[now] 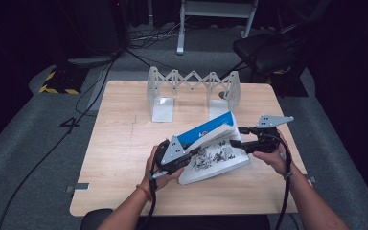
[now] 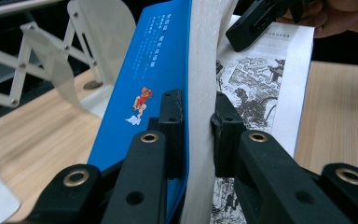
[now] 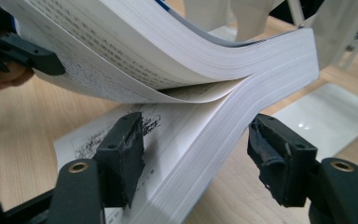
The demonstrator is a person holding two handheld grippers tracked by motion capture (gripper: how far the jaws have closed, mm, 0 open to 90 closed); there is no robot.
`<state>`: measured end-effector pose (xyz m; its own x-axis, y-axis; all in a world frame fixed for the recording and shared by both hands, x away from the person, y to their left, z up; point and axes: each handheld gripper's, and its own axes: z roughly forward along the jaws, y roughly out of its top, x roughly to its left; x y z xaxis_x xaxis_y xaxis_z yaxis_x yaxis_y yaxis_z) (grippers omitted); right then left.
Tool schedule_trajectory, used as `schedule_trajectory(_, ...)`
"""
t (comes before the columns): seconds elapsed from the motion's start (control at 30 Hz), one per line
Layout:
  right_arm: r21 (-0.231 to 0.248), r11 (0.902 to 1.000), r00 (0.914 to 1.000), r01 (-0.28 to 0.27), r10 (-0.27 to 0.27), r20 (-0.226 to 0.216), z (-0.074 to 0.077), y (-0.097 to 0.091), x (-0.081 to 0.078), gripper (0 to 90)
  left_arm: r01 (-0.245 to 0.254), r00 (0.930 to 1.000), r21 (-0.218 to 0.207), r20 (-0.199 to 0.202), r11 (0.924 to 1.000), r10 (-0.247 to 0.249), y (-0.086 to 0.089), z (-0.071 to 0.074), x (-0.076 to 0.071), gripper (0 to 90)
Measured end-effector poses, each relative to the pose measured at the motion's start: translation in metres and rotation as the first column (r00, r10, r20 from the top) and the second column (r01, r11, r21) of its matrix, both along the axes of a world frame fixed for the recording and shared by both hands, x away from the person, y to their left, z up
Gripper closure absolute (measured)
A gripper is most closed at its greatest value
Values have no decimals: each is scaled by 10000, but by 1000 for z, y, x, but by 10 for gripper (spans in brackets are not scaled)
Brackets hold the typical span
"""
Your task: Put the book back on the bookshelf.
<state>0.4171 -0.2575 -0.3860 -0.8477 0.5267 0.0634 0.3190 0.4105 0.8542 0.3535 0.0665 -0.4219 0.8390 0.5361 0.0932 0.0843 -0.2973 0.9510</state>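
L claw (image 2: 198, 123) clamps book (image 1: 211, 143) cover+pages | R claw (image 3: 196, 154) – astride lower pages, loose

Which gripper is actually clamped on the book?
The left gripper: its pads pinch the raised blue-covered half of the book. The right gripper straddles the lower page block, pads apart.
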Motion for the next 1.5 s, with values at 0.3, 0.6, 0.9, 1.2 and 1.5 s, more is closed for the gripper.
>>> schedule_trajectory(0.3,944,9888,9866,-1153,1030,1263,52,0,-20,628,-95,9998,751,-172,9971,108,-7,-8,4,781)
schedule_trajectory(0.6,68,9979,9865,-651,633,1511,41,2,-12,590,87,9998,1606,-184,9870,-59,-15,-17,-3,789)
schedule_trajectory(0.9,-900,9950,9981,424,-380,490,-28,-44,10,499,17,9998,1031,-188,9947,2,0,-10,-3,789)
schedule_trajectory(1.2,-2190,9756,9992,-138,50,-405,-91,-37,24,454,51,9997,770,-260,9970,-31,7,-8,-1,789)
schedule_trajectory(1.5,-168,9947,9941,-1016,1022,378,-78,-32,12,536,308,9987,129,-422,9994,-302,10,-5,0,788)
